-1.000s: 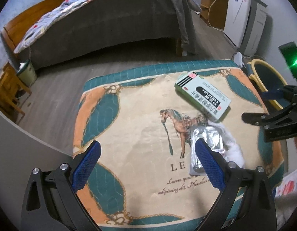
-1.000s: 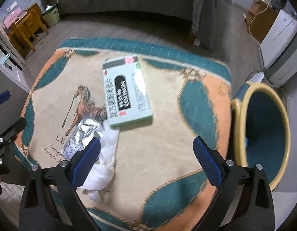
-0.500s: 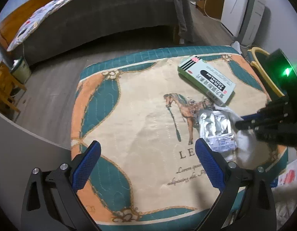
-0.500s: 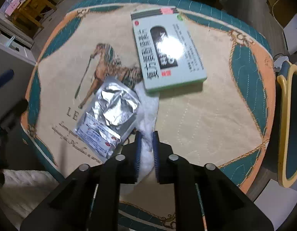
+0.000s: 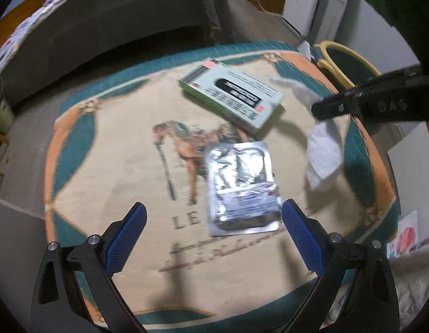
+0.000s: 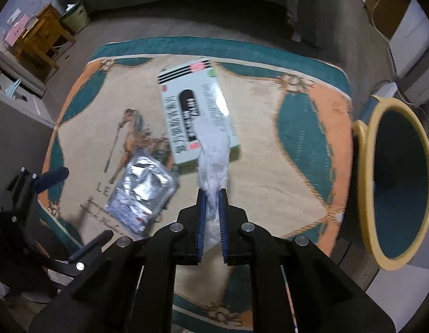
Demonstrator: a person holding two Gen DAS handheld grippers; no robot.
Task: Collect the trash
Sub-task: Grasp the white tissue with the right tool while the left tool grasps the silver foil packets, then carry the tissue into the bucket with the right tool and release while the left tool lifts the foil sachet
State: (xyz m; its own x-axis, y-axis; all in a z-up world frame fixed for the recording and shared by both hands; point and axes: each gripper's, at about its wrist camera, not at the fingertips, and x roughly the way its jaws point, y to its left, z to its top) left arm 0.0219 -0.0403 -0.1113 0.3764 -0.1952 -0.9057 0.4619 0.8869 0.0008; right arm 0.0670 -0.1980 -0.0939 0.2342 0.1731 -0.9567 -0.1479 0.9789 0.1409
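My right gripper (image 6: 212, 197) is shut on a white tissue (image 6: 213, 152) and holds it lifted above the horse-print cloth (image 6: 270, 166); from the left wrist view the tissue (image 5: 322, 149) hangs below that gripper (image 5: 320, 109). A silver foil packet (image 5: 242, 183) lies on the cloth just ahead of my open, empty left gripper (image 5: 211, 227). The packet also shows in the right wrist view (image 6: 142, 197). A pale green medicine box (image 5: 233, 97) lies behind the packet, also in the right wrist view (image 6: 195, 116).
A teal bin with a yellow rim (image 6: 397, 183) stands beside the table's right edge, also in the left wrist view (image 5: 345, 63). A grey bed (image 5: 117, 19) is behind. A wooden chair (image 6: 42, 41) and white cabinets (image 6: 411, 36) stand farther off.
My right gripper has lifted the tissue off the cloth from beside the foil packet and carried it right. My left gripper has moved closer over the foil packet, still open.
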